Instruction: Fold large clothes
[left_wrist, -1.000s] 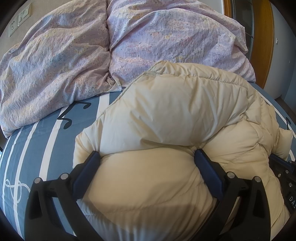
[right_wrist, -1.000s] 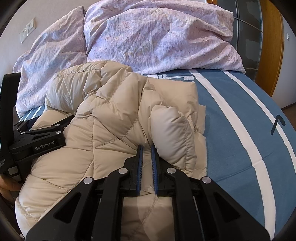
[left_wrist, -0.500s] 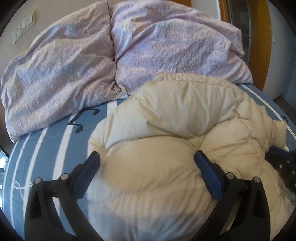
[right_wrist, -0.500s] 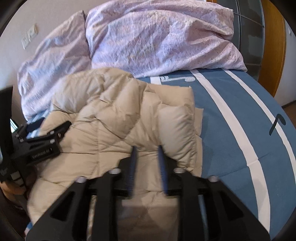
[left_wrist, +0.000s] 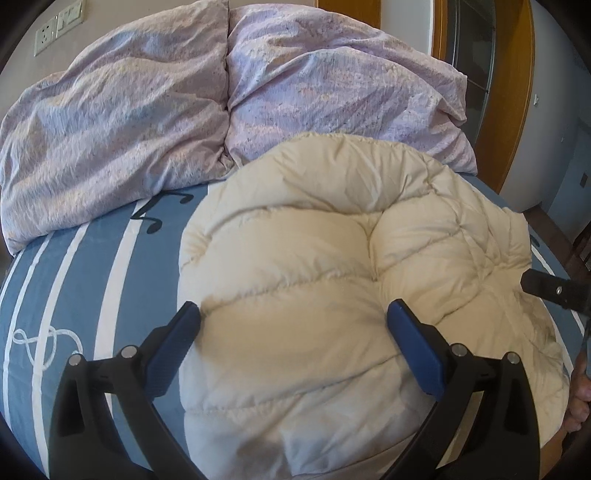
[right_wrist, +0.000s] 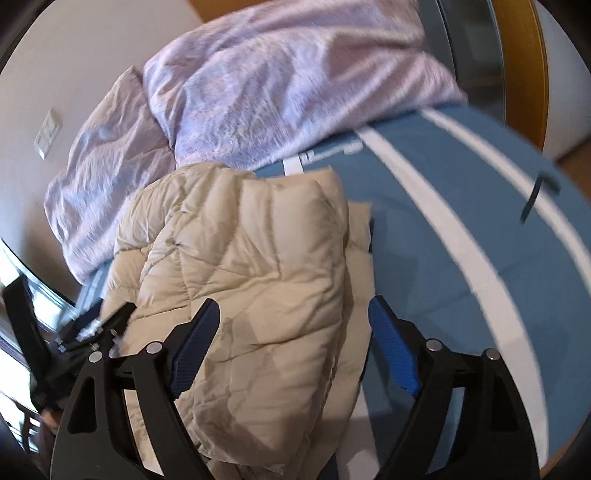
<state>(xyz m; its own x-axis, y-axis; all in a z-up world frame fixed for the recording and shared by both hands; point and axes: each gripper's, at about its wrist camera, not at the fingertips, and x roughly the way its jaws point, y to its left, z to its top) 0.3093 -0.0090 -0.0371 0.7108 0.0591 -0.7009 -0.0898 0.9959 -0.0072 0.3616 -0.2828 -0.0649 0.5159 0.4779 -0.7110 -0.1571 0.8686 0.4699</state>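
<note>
On the left, two rumpled lilac pillows (left_wrist: 147, 122) are seen against the wall, lying on a bed (left_wrist: 92, 266) covered in blue sheeting with white stripes. In the left wrist view, the left gripper (left_wrist: 293, 325) is held over the near part of a cream puffer jacket (left_wrist: 332, 258), its blue-padded fingers (left_wrist: 173, 343) spread wide; the padding bulges up between them, but whether it is touched by the pads cannot be told. The jacket is bundled in a rounded heap in the middle of the bed, just in front of the pillows. Further right, in the blurred right wrist view, the right gripper (right_wrist: 295, 332) is seen with its jaws having just been opening; its fingers (right_wrist: 391, 343) now stand well apart on either side of a folded edge of the jacket (right_wrist: 258, 266), which is not pinched. Bare striped sheet (right_wrist: 461, 240) is shown to the right.
</note>
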